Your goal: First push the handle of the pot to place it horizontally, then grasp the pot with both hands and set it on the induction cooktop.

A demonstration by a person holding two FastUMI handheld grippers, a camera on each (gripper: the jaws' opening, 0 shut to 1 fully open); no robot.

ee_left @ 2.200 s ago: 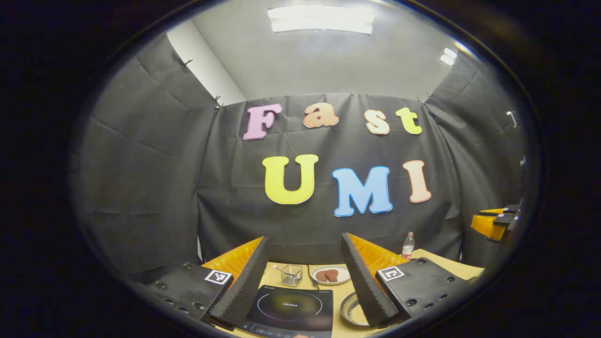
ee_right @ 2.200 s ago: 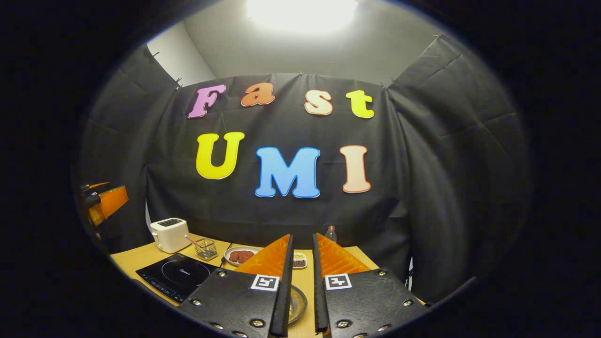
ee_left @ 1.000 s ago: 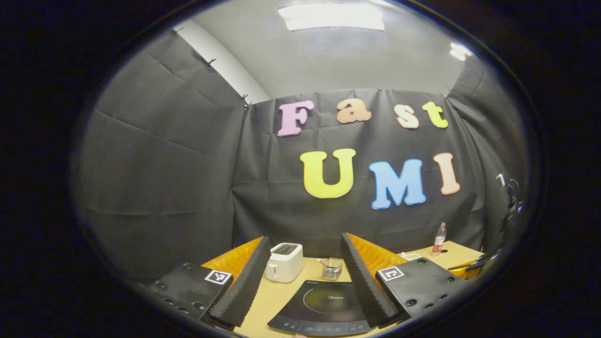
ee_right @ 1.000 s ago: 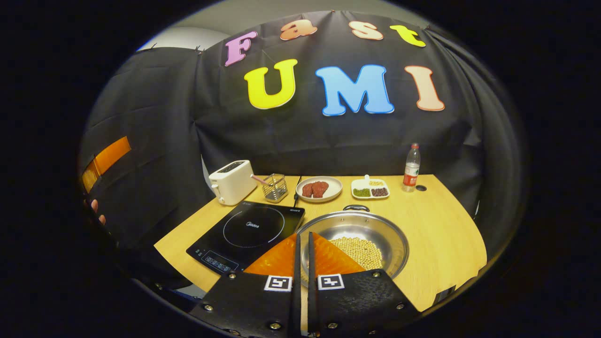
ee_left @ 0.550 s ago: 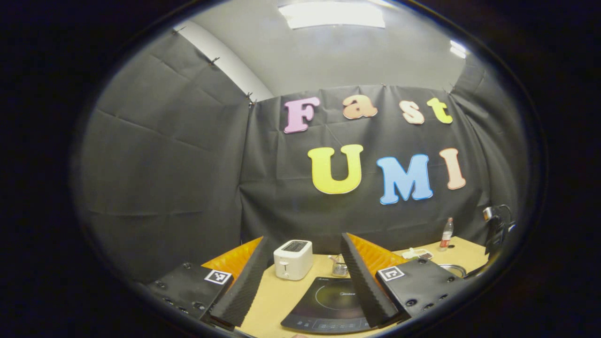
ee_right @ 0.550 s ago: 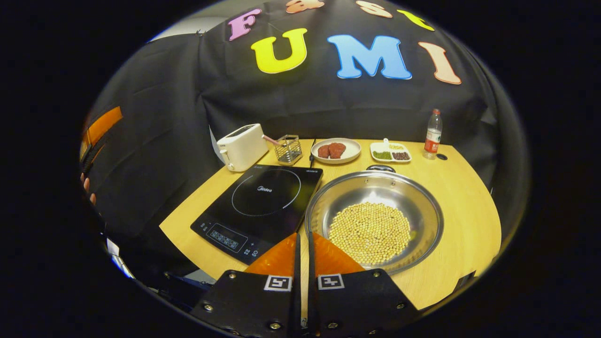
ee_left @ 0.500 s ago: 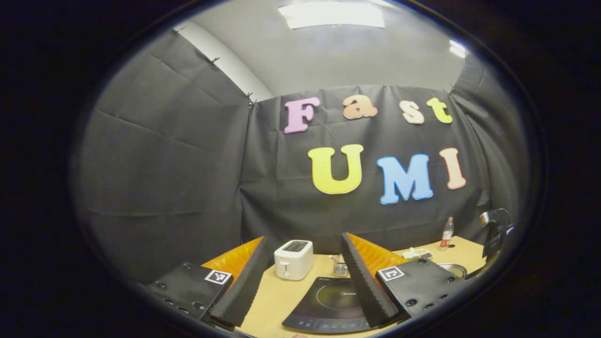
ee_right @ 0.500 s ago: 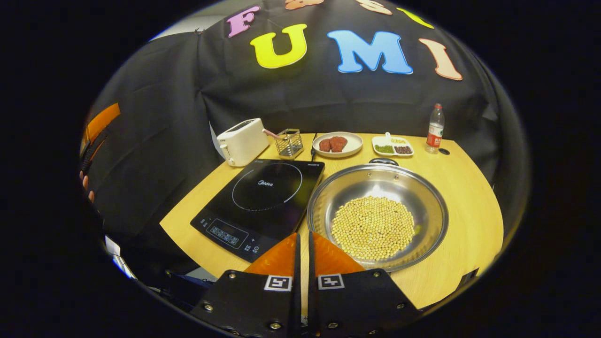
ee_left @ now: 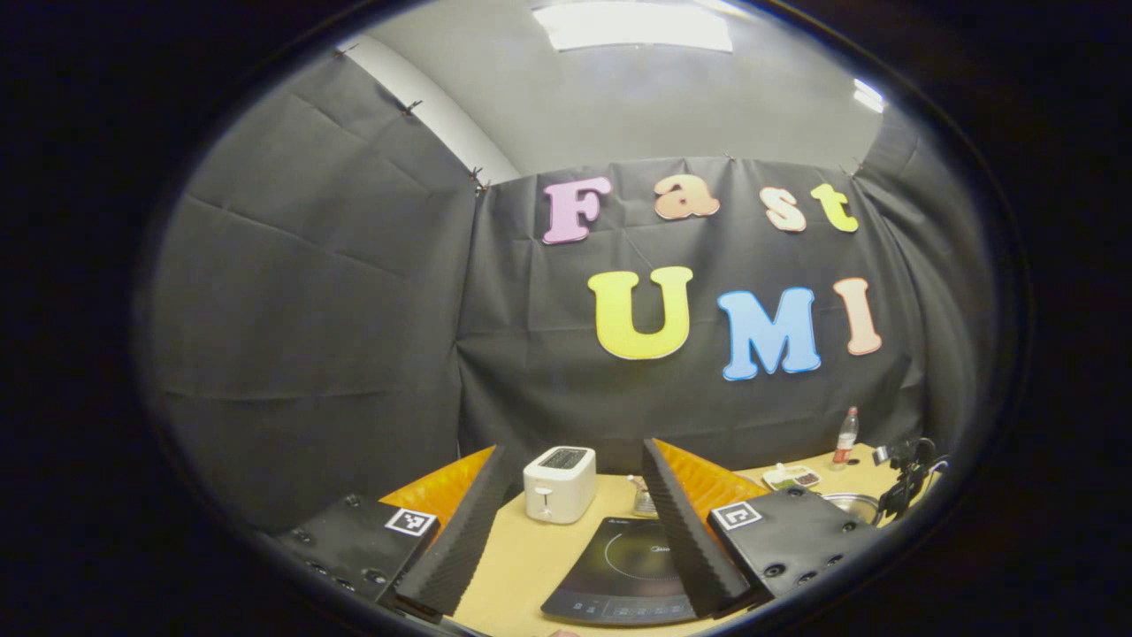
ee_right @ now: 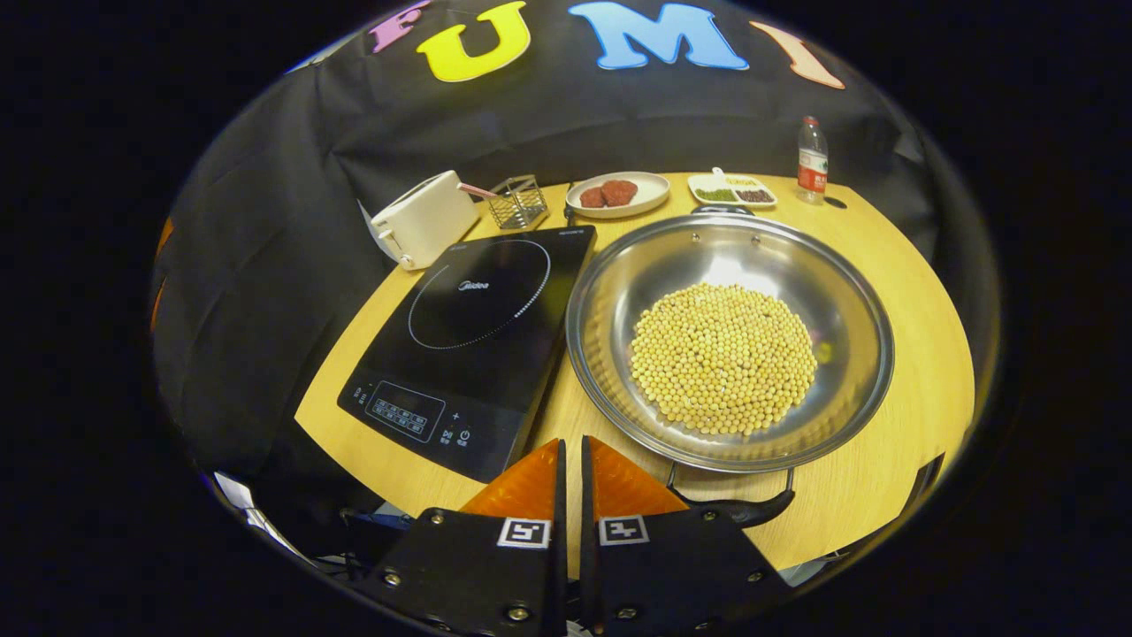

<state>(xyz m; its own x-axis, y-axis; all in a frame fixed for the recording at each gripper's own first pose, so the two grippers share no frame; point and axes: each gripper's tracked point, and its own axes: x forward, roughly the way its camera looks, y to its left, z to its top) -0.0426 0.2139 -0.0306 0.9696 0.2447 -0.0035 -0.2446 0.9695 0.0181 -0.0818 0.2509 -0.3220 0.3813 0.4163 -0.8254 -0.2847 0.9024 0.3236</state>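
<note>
Status: task at its opening stage, nothing yet accomplished. The pot (ee_right: 730,341), a wide steel pan holding a heap of pale beans (ee_right: 723,356), stands on the desk (ee_right: 920,372) toward its right side, just beside the right edge of the induction cooktop (ee_right: 473,332) and not on it; rim and cooktop look close to touching, though contact cannot be confirmed. One black handle (ee_right: 734,506) points at the desk's near edge and the other (ee_right: 721,210) at the far edge, so the pot is judged not yet turned to the horizontal position. The right gripper (ee_right: 571,460) hangs above the near edge with its jaws clenched together on nothing, its tips just left of the near handle and apart from it. The left gripper (ee_left: 570,522) is held above the desk's near-left part with jaws spread wide and empty; through them the toaster (ee_left: 559,482) at the far-left corner and the cooktop are seen. Remaining, by judgement: push the handle round, take both handles, lift, and set the pot on the cooktop's ring. The cooktop surface carries nothing, so the destination is free.
</note>
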